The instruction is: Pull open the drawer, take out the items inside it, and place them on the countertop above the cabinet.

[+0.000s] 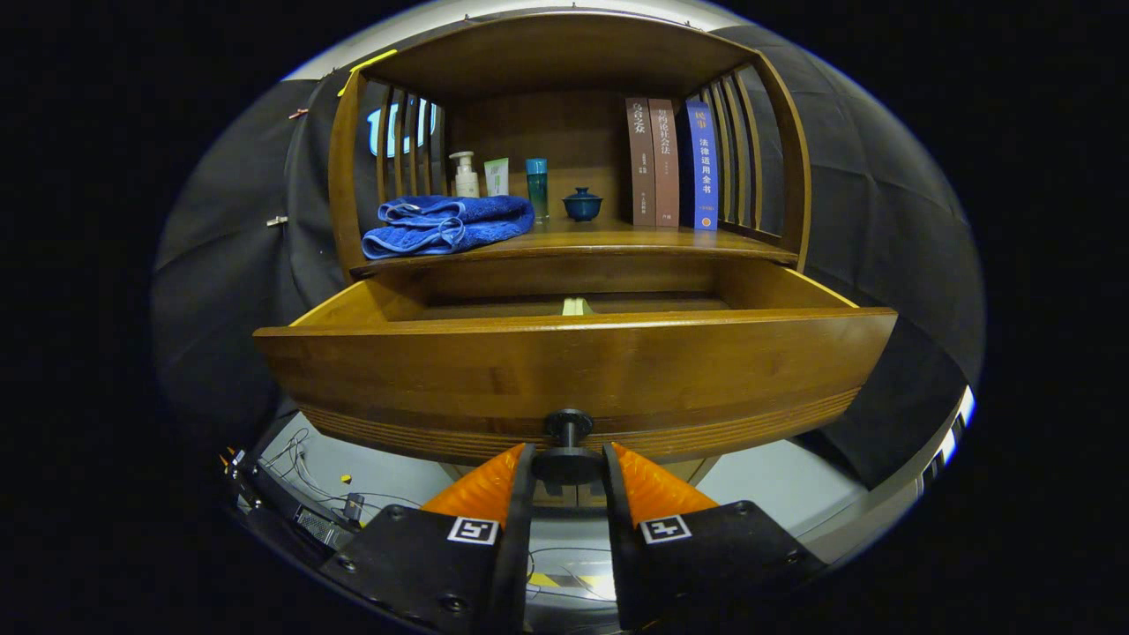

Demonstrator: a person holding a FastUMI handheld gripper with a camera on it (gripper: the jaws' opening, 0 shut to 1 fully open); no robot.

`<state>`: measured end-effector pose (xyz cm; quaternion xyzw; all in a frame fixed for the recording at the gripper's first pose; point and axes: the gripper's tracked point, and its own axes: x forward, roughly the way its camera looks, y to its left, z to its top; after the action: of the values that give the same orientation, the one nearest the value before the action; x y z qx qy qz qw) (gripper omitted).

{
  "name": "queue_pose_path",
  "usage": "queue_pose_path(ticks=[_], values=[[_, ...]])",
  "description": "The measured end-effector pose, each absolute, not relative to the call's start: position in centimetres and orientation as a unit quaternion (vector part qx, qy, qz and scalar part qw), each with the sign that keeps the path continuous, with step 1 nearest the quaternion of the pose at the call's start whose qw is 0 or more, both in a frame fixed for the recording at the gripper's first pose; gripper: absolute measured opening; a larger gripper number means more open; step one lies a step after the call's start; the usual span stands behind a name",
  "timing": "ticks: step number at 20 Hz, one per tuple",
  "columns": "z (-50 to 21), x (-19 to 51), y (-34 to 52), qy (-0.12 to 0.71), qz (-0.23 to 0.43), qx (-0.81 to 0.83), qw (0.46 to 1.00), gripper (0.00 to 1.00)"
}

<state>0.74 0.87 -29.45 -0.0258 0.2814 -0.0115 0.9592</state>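
The tool (569, 463) is level, its fingers nearly closed around something small.

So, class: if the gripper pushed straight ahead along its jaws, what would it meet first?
The gripper already has the drawer knob between its jaws; behind it, the drawer front.

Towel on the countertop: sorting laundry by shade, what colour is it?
Blue; the folded towel shows best in the gripper view.

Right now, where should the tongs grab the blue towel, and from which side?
Grab the blue towel at its thick folded edge that faces the open drawer, coming in from the front. The shelf's slatted sides block other ways. The tongs are closed on the drawer knob and must let go first.
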Motion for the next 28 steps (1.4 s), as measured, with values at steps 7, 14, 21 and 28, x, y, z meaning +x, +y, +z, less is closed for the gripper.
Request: queue_pose_path(ticks=[7,14,21,28], values=[[-29.0,-0.5,0.9,0.273,-0.004,-0.016,0.962,0.48],[-16.2,-0.6,0.4,0.168,0.009,-0.021,0.986,0.84],[-12.3,8.0,-0.7,0.171,-0.016,0.057,0.983,0.93],[-19.2,15.3,1.8,0.281,0.013,0.017,0.959,0.94]])
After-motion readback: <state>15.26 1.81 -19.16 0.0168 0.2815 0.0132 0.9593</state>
